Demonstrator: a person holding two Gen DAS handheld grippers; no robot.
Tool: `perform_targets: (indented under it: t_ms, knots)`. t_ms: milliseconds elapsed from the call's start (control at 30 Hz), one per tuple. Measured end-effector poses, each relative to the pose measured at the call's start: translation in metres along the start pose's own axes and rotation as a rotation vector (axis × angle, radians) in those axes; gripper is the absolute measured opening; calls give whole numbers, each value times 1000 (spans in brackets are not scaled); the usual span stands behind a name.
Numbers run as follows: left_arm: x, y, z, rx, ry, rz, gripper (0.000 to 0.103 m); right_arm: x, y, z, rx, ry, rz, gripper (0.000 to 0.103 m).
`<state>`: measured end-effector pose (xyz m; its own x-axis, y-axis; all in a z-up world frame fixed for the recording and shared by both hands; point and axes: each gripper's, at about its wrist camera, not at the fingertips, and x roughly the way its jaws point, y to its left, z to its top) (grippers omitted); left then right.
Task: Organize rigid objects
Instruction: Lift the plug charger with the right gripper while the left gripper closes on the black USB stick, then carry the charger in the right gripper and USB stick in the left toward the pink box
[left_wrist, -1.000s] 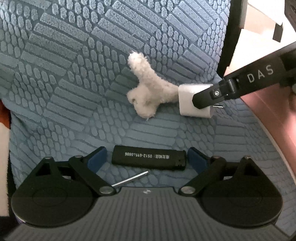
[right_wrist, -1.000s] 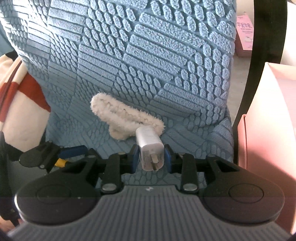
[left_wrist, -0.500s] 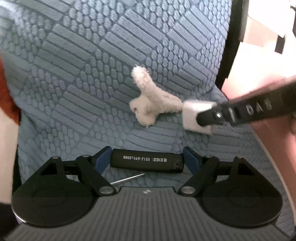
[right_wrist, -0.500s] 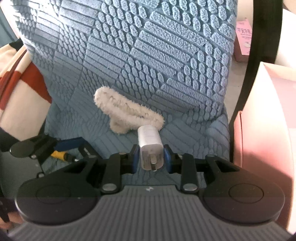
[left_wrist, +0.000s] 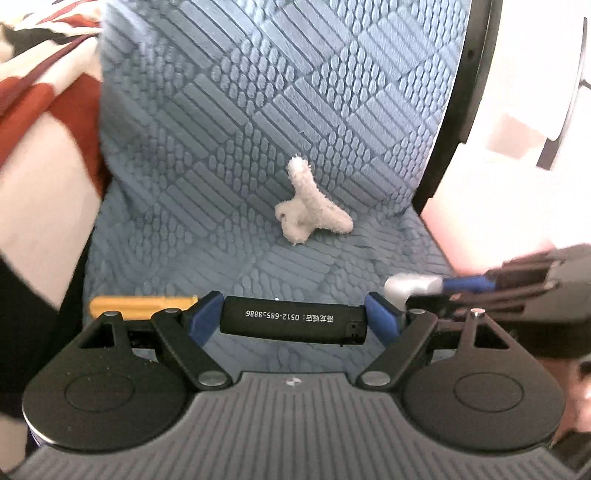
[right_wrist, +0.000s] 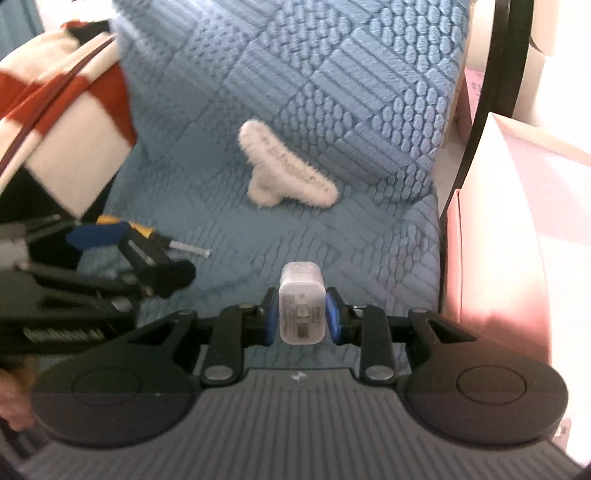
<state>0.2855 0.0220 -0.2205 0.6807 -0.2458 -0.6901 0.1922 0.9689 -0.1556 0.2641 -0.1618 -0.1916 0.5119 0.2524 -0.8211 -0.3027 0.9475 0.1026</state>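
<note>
**A:** Which step is in hand?

**B:** Carrying, I'd say. Both claws are loaded and off the blue quilted seat cushion (left_wrist: 236, 155). The left claw (left_wrist: 293, 321) grips a black lighter (left_wrist: 293, 322) end to end, so its blue pads sit far apart on the long body. The right claw (right_wrist: 302, 316) pinches a white charger plug (right_wrist: 302, 312) across its narrow sides, pads set close together.

**A:** Anything left on the cushion?

**B:** A fluffy white hair clip (right_wrist: 284, 175) lies near the cushion's back, well apart from both claws. A screwdriver with a yellow handle (left_wrist: 142, 303) lies at the cushion's left edge, just behind the left claw's fingers.

**A:** Where do the held things go?

**B:** Likely the pink box (right_wrist: 517, 229) just right of the cushion; I can't see inside it from here.

**A:** What does the next move call for?

**B:** Swinging each claw over the box's opening, one after the other so they don't collide, since they're close. The lighter's end-to-end hold could slip if tilted, so keep it level, then release low.
</note>
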Motion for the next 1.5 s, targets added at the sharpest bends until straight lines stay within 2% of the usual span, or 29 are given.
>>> perform_targets:
  t_ms: [300,667,967,1100,1367,1400,1433,1500]
  knots:
    - [-51,5,-33,-105,-3,-22,86,-19,15,-39,7,18,15,30]
    - [-95,-6,-60,-190,-31,-38,86,-45,40,-81,-1,25,-17,30]
    - [-95,-10,-66,-205,-13,-22,86,-51,49,-95,11,43,-21,32]
    - [-87,-5,-67,-220,4,-17,86,-41,45,-91,38,77,-20,45]
    - [-74,0,-68,-241,32,-10,86,-19,42,-86,69,79,-26,42]
    - [-74,0,-67,-239,34,-10,86,-19,43,-86,57,77,-35,39]
    - [-73,0,-67,-236,36,-10,86,-19,44,-87,46,75,-43,32]
    - [-73,-1,-66,-230,37,-7,86,-19,45,-87,34,74,-47,30]
